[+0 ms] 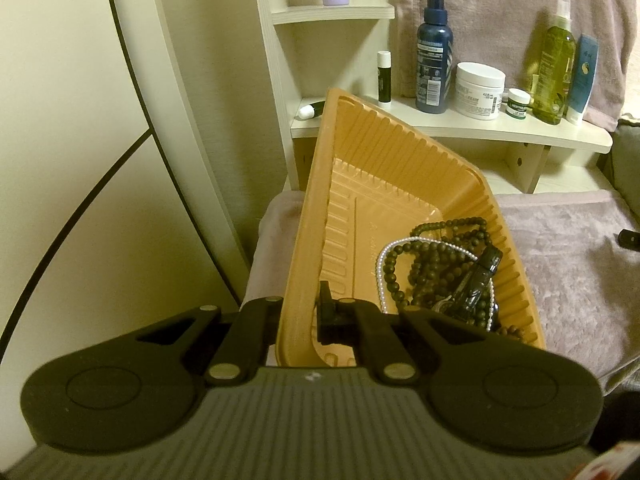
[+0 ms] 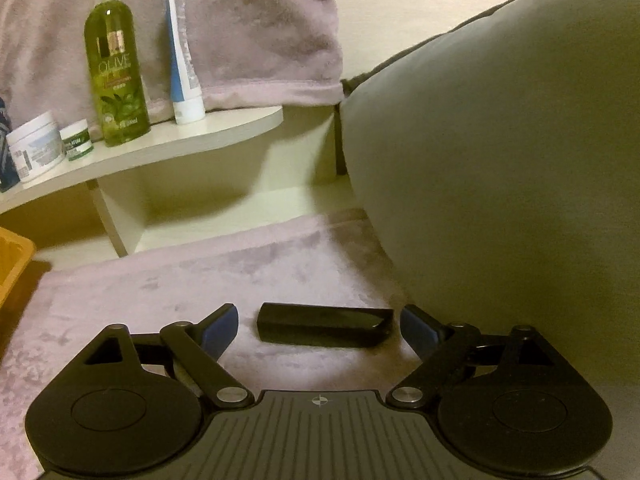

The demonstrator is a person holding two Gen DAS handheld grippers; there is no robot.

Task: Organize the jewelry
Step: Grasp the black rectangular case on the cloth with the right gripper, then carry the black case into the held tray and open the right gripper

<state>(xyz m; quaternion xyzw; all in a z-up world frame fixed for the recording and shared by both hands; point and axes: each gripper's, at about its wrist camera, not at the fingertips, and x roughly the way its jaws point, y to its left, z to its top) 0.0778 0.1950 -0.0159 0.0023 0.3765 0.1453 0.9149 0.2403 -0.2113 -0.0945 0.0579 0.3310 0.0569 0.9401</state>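
Jewelry (image 1: 440, 268), a tangle of dark beads and a white pearl strand, lies in the near right corner of a tilted orange tray (image 1: 340, 152). The left gripper (image 1: 300, 316) is clamped on the tray's near left rim, one finger inside and one outside. On the pink cloth (image 2: 200, 272) to the right, the right gripper (image 2: 316, 330) has its jaws spread wide around a small black bar (image 2: 324, 324), pads clear of it on both sides.

Olive bottle (image 2: 116, 76), blue spray bottle (image 1: 434, 52), white cream jar (image 1: 480, 90), grey cushion (image 2: 500, 140)
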